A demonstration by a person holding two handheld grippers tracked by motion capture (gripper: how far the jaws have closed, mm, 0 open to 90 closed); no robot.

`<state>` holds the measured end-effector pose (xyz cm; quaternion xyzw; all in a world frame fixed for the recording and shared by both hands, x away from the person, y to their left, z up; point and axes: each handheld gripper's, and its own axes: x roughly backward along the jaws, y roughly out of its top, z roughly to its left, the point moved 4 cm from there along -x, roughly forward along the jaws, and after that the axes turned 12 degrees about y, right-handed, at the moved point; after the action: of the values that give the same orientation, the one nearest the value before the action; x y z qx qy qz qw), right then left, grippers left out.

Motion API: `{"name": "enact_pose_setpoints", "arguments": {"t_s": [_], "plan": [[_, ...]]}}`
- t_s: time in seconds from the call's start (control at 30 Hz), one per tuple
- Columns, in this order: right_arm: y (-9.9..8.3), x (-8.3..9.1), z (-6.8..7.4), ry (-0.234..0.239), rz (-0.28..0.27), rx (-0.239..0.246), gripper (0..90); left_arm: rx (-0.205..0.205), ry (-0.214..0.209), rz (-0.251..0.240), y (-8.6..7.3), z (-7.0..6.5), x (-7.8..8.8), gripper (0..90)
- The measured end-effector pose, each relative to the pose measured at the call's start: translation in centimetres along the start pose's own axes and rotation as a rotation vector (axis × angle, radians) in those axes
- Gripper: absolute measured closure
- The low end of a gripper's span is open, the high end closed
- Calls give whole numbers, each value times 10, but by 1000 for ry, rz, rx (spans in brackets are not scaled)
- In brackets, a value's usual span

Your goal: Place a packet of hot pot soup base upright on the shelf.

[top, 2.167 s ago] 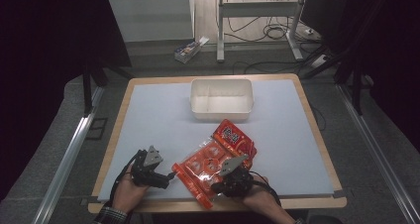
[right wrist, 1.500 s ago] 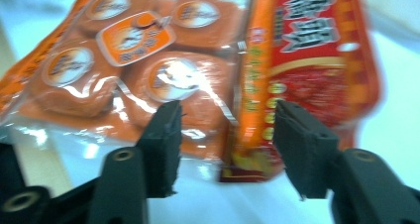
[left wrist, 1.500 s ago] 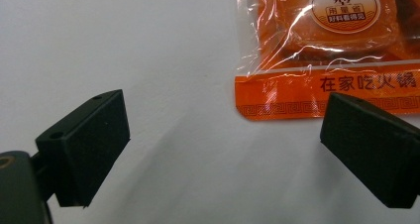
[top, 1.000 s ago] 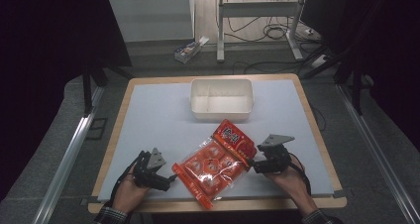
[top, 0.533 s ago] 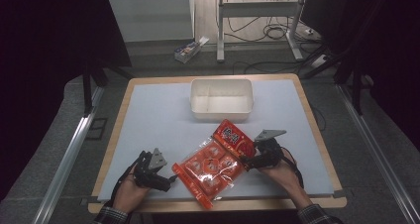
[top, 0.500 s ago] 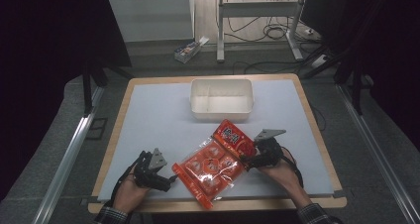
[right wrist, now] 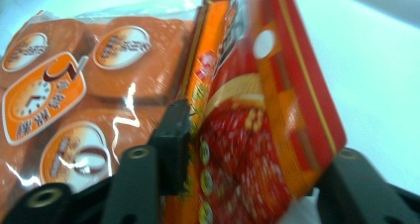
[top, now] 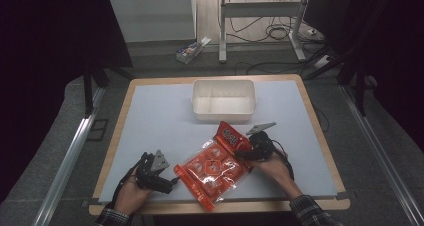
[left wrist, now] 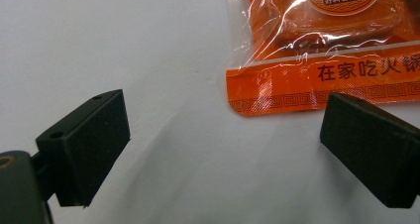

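Since 2.2 s ago my right gripper (top: 248, 153) has swung out to the right of the pack (top: 215, 165) and come back in, and it now sits at the pack's upper right edge; in the right gripper view the red header stands between its jaws, which look near to closing on it, though I cannot tell whether they bite yet; my left gripper (top: 167, 182) has hardly shifted, its jaws spread wide and empty, with the pack's sealed corner (left wrist: 277, 90) just ahead of them and toward the one jaw at the right of the left gripper view; the pack lies flat on the mat (top: 160, 121), its long axis running from near-left to far-right, so each gripper faces 1 end of it and the right is the one already on it; I judge a lift would start from that header end; the bin (top: 223, 101) waits beyond the pack, toward the far edge of the table; floor, cables and a stand's legs lie past that.
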<state>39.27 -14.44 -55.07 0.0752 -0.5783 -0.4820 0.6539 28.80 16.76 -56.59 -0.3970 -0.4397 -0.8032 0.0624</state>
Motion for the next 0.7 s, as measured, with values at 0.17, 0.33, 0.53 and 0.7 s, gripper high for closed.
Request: {"name": "enact_pose_setpoints", "arguments": {"t_s": [0.17,0.33,0.53,0.7], "plan": [[6,-7,4,67,7,8,845,-3,-1,1,0,0,0,49],[9,-5,5,107,11,6,887,-3,-1,-1,0,0,0,49],[17,3,9,127,1,11,886,1,2,-4,0,1,0,50],[30,15,16,148,-23,25,884,15,1,-8,0,2,1,49]]}}
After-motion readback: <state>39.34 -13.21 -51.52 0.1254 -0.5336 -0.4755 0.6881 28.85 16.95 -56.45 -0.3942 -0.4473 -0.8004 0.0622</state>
